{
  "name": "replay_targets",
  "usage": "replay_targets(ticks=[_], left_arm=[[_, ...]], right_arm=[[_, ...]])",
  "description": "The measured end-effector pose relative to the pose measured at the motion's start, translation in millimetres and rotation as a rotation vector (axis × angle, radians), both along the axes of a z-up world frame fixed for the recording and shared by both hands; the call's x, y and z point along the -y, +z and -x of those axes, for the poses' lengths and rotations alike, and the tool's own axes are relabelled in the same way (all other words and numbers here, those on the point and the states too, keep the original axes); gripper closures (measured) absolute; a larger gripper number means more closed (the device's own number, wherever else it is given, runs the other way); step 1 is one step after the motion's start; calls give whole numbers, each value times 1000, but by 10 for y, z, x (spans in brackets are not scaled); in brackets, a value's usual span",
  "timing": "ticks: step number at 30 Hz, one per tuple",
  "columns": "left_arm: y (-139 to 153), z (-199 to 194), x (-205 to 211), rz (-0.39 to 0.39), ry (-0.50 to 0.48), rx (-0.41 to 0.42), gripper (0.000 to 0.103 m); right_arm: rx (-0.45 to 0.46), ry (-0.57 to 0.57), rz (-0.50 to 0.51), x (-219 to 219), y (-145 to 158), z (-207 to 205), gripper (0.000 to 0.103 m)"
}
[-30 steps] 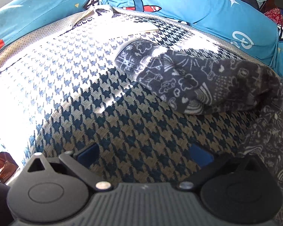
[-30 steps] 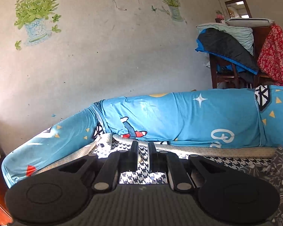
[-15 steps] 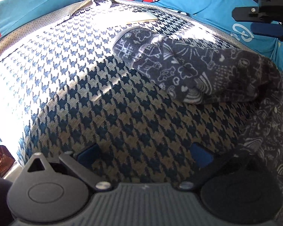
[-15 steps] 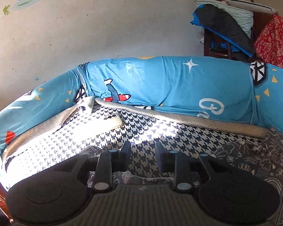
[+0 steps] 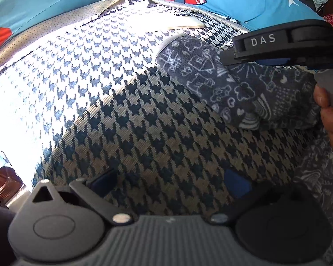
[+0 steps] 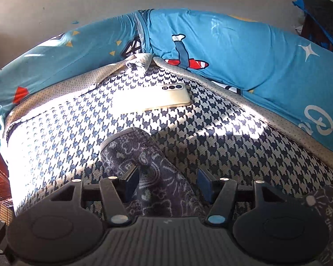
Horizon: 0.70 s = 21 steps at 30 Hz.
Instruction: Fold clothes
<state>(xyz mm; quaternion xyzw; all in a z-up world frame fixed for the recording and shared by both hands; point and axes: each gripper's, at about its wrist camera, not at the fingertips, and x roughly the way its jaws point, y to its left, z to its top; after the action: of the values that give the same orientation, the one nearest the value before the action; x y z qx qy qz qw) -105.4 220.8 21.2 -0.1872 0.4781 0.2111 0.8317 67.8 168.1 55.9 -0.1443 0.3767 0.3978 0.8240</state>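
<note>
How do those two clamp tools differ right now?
The right gripper has the dark doodle-print sleeve between its open fingers; the left gripper has only the houndstooth cover between its own. The right reaches over the sleeve; the left sits beside it. Both are open, with blue pads.

Both hand-held grippers (image 5: 171, 179) (image 6: 166, 182) wide apart

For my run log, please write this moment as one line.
task: fold clothes | right gripper: open, fingers either side of dark patterned sleeve | left gripper: open, above houndstooth cover | phone: on cover
</note>
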Motion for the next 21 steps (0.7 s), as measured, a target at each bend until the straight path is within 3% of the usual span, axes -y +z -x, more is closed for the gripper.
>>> replay_targets(ticks=[4, 8, 10, 11, 12, 14, 16, 18, 21], left_arm=[[10, 12, -16, 7, -5, -1, 0], [12, 4, -43, 18, -7, 1, 0], [11, -1, -57, 23, -6, 2, 0], [10, -2, -68, 25, -4, 3, 0], [9, -3, -81, 27, -2, 4, 0], [4, -5, -121, 29, 4, 6, 0], [-4, -6, -171, 30, 12, 7, 0], [-9, -2, -208, 29, 15, 7, 0], [-22, -3, -241, 25, 16, 6, 0]], right_arm=[[-28, 62, 61, -172, -143, -60, 33], [-33, 111, 133, -315, -280, -58, 33], [-35, 136, 158, -370, -329, -39, 51], [-29, 148, 169, -401, -338, -20, 78], [-17, 156, 172, -424, -326, -3, 92], [40, 158, 154, -450, -254, 41, 93], [146, 97, 66, -429, -62, 78, 94], [264, -42, -124, -330, 240, 103, 94], [244, -67, -344, -186, 554, 160, 85]])
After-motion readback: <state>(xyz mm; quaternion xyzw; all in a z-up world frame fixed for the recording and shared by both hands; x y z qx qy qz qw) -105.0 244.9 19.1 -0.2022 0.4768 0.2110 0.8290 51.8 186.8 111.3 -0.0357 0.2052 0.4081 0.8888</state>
